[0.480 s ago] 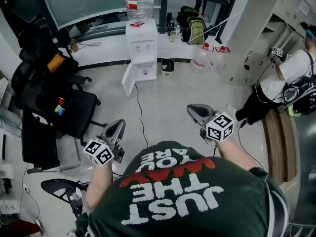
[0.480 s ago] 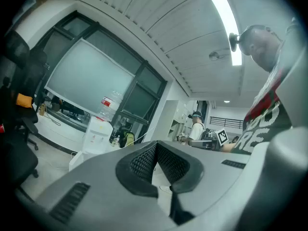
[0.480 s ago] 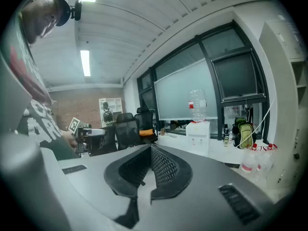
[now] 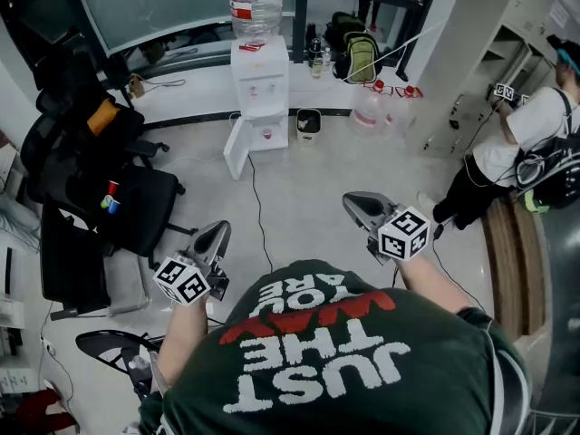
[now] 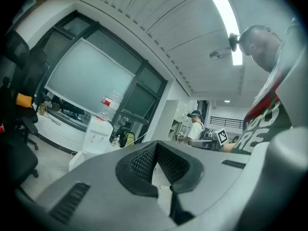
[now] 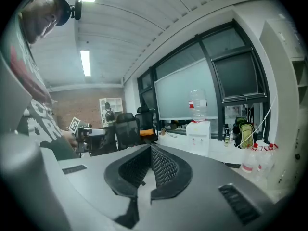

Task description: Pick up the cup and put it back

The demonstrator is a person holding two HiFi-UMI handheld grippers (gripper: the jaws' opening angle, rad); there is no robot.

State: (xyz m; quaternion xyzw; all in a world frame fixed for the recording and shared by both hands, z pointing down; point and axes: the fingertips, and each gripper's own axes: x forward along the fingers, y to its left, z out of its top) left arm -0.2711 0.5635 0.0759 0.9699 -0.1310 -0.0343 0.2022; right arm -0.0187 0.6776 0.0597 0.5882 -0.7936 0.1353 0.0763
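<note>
Holding grey left gripper [image 4: 216, 234] and grey right gripper [image 4: 358, 204] above pale floor [image 4: 299, 175], towards white water dispenser [image 4: 260, 84]; both pairs of jaws closed together, gripping nothing. Unable to tell cup's place.

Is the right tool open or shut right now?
Shut. The right tool has its jaws touching at the tips, with nothing between them.

person at far right [image 4: 535, 130] leaned a little further up-frame, the marker cube they hold [image 4: 503, 91] shifted slightly up and left (small moves only)
</note>
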